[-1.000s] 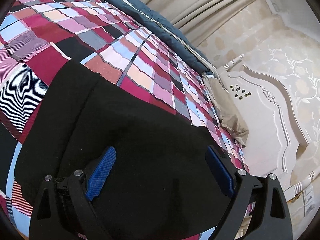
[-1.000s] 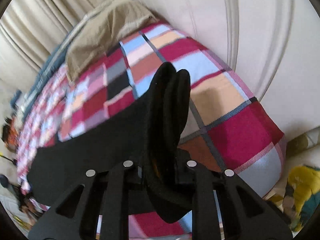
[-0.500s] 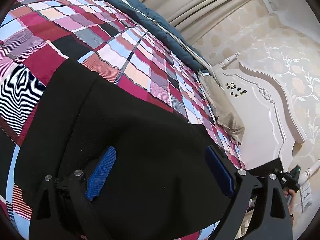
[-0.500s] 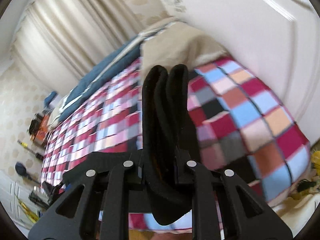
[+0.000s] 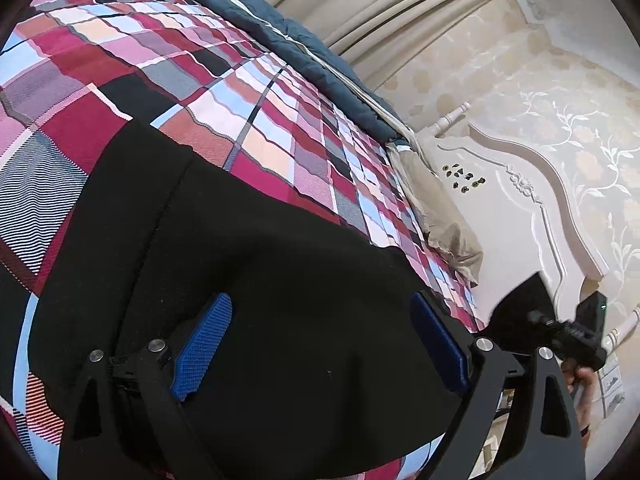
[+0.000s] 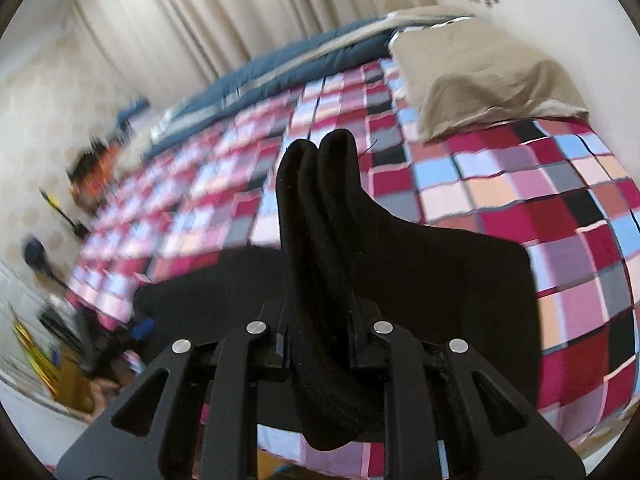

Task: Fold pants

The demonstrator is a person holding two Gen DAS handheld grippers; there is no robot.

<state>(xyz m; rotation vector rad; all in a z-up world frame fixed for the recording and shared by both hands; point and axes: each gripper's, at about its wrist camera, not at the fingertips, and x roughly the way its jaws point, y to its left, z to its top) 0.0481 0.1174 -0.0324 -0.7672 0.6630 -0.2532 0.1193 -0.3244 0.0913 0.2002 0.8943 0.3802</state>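
Black pants (image 5: pixel 260 280) lie spread on the checked bedspread (image 5: pixel 180 92). My left gripper (image 5: pixel 320 304) hovers low over them, jaws open, blue pads (image 5: pixel 204 344) wide apart with nothing pinched. My right gripper (image 6: pixel 320 344) is shut on a bunched end of the pants; thick black folds (image 6: pixel 320 200) stick up between its fingers. That lifted end (image 5: pixel 520 312) and the right gripper (image 5: pixel 576 340) show at the right edge of the left wrist view, raised off the bed beside the headboard. The rest of the pants (image 6: pixel 440 280) trails down to the bed.
A tan pillow (image 6: pixel 480 80) lies at the head of the bed, against a white carved headboard (image 5: pixel 520 208). A dark blue quilt (image 5: pixel 300 40) runs along the far side below curtains (image 6: pixel 200 12). Blurred clutter (image 6: pixel 60 320) stands on the floor beyond the bed's left end.
My right gripper has swung across and upward with the pants end, rolling as it went, and has come into the left wrist view's right edge. The left gripper has stayed put, still open.
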